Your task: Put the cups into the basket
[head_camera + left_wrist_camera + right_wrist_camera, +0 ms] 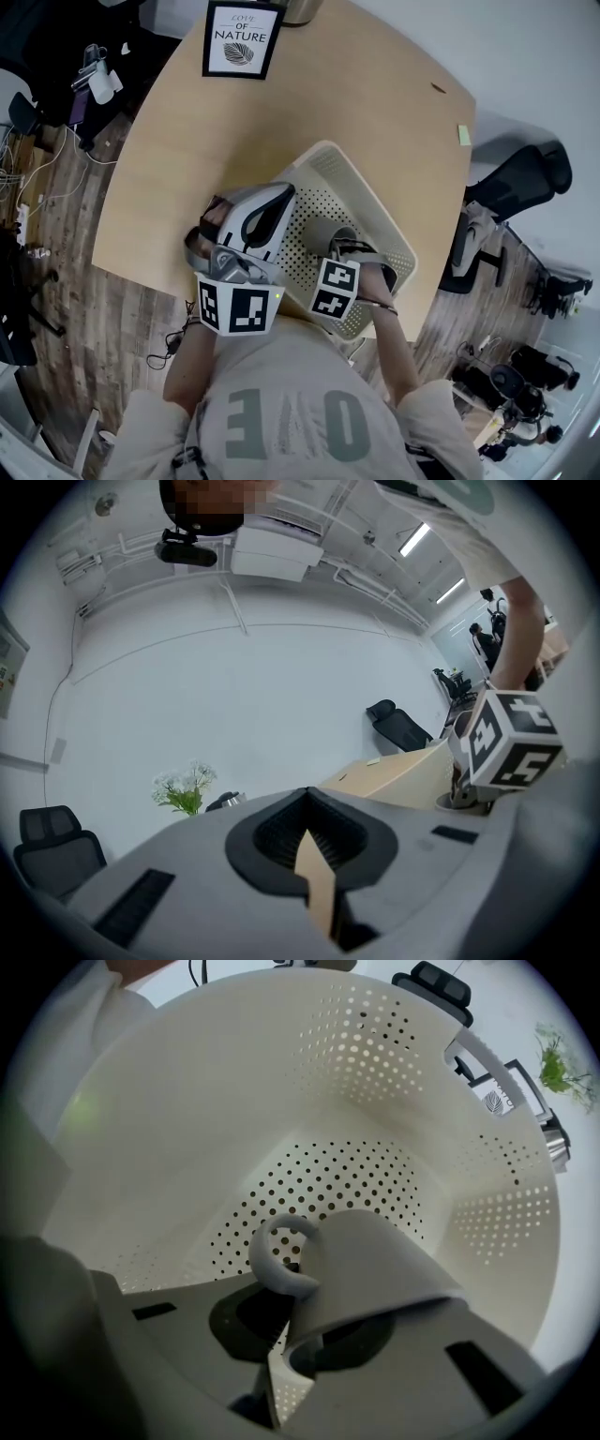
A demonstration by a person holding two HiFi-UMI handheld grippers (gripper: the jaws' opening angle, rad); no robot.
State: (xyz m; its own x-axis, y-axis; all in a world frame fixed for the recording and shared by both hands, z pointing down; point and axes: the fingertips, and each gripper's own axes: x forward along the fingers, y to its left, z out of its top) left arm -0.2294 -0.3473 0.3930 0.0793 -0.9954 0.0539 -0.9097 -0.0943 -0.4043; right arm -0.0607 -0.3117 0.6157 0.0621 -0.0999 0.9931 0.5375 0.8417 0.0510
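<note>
A white perforated basket [380,211] stands on the wooden table near its front edge. My right gripper [343,247] points down into it, shut on the rim of a grey handled cup [323,233]. In the right gripper view the cup [375,1260] hangs upside down from the right gripper [300,1321], just above the dotted floor of the basket [234,1082], handle to the left. My left gripper [279,195] hovers level over the basket's left rim. In its own view the left gripper [307,799] is shut with nothing in it. No other cup shows.
A framed "Love of Nature" sign [242,37] and a metal vessel [300,9] stand at the table's far edge. A yellow sticky note [464,134] lies at the right edge. Office chairs [525,178] stand to the right. Flowers [185,787] show in the left gripper view.
</note>
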